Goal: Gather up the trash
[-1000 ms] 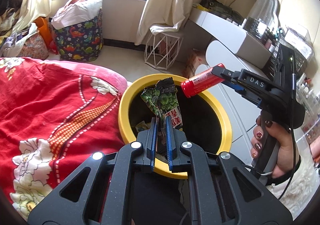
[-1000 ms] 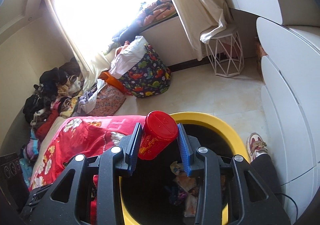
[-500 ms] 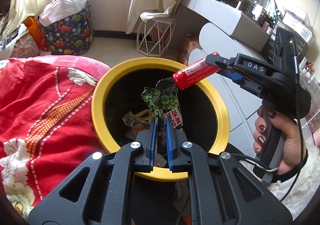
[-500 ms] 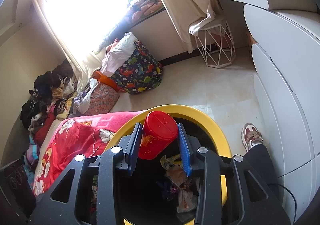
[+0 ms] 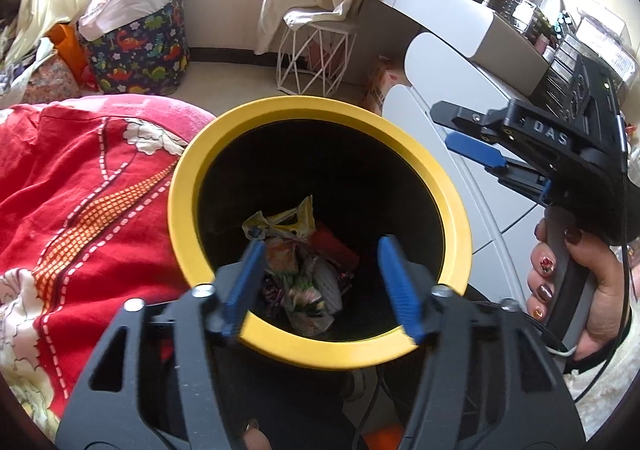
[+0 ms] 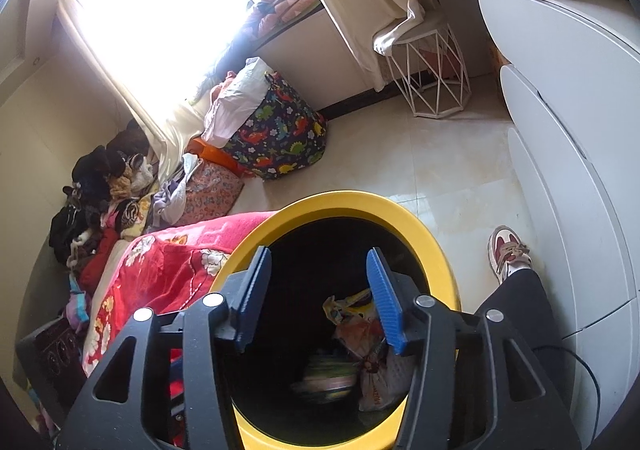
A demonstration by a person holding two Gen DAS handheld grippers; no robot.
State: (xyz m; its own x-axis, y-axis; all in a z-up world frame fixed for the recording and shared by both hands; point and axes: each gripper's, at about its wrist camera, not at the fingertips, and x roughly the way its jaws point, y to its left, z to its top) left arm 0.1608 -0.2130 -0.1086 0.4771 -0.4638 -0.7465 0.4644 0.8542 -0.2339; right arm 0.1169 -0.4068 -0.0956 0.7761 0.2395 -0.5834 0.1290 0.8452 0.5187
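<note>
A black bin with a yellow rim stands beside the bed. My left gripper hangs over its mouth; its jaws are opening and nothing is between them. Crumpled wrappers and a red tube lie at the bottom. My right gripper, held in a hand, is over the bin's right rim. In the right wrist view that gripper is also opening and empty above the rim. Below it lie wrappers and a blurred green packet.
A red flowered bedspread presses against the bin's left side. White rounded drawers stand to the right. A dinosaur-print basket and a white wire stool sit on the tiled floor beyond. The person's shoe is by the drawers.
Both grippers have opened. The green snack packet has left the left jaws and the red tube has left the right jaws; both now lie in the bin. Both hands sank slightly.
</note>
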